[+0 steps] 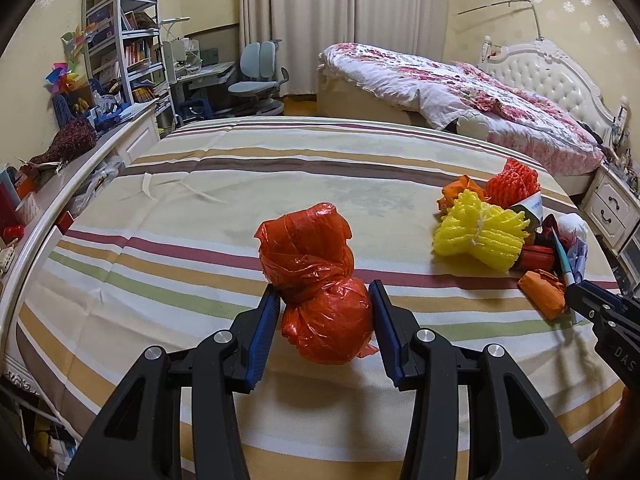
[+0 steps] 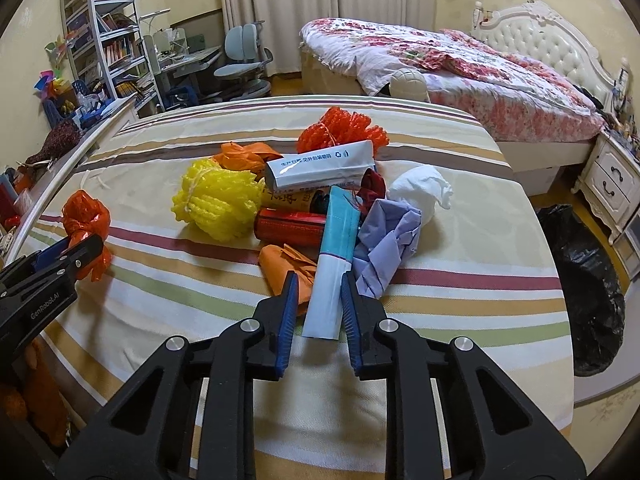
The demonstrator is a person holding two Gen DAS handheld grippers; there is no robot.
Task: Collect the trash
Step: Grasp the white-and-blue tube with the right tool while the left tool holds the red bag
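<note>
Left wrist: tongs pinch crinkly plastic bag.

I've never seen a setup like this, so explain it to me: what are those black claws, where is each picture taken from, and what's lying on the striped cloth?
No robot here: a person holds a two-finger tool in each hand, and each tool carries a fisheye camera looking along its fingers. The left view shows the left tool with its blue pads on both sides of a knotted red plastic bag. The right view shows the right tool astride a light blue packet; whether either is squeezed tight, I cannot tell. On the striped cloth lie yellow foam netting, red foam netting, a white carton and crumpled white paper. A black bin bag stands on the floor.
</note>
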